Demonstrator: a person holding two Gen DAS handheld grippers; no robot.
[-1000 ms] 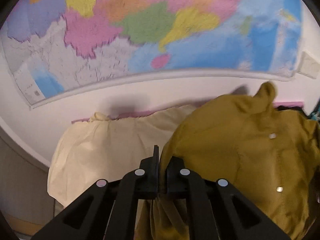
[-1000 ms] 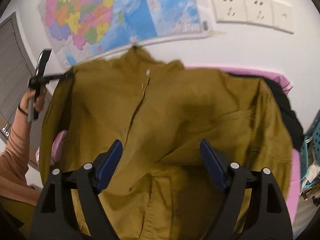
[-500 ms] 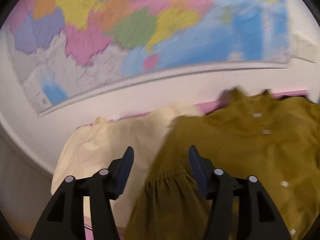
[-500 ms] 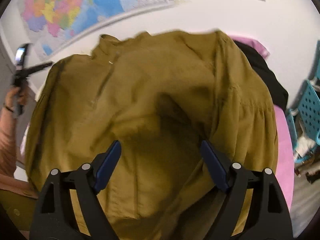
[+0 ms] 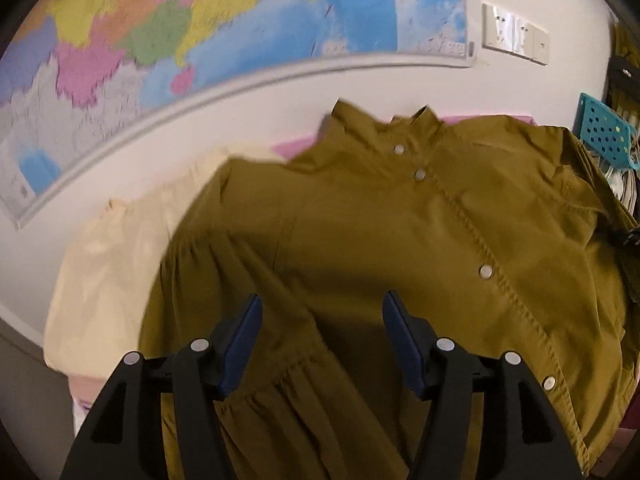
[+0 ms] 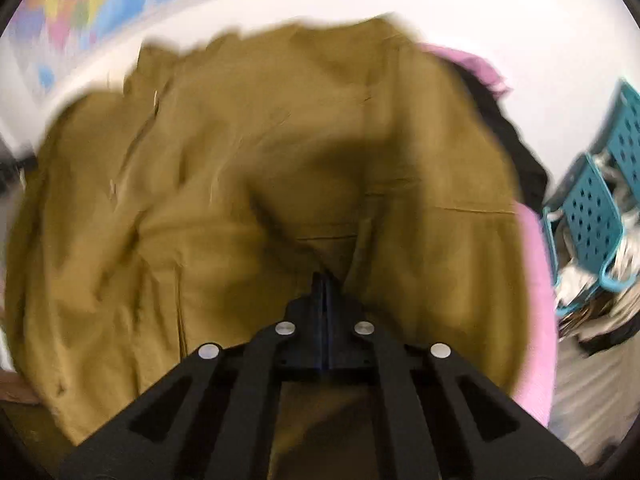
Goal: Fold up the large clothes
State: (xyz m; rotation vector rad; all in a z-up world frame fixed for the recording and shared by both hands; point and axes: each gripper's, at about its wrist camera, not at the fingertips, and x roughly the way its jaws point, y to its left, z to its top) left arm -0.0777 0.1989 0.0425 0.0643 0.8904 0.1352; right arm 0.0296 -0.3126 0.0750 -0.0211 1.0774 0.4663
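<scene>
An olive-yellow button-up shirt (image 5: 420, 240) lies spread front-up on the pink surface (image 5: 292, 146), collar toward the wall. My left gripper (image 5: 322, 308) is open and empty above its left sleeve and chest. In the right wrist view the same shirt (image 6: 240, 184) fills the frame, blurred. My right gripper (image 6: 325, 280) is shut on a fold of the shirt near its right side.
A cream garment (image 5: 112, 264) lies left of the shirt. A dark garment (image 6: 508, 136) lies under the shirt at the far right. A teal basket (image 6: 592, 216) stands off the right edge. A map (image 5: 160, 32) hangs on the wall behind.
My left gripper let go of the shirt and opened. The shirt dropped flat on the surface. My right gripper moved down and closed on a fold of the shirt.
</scene>
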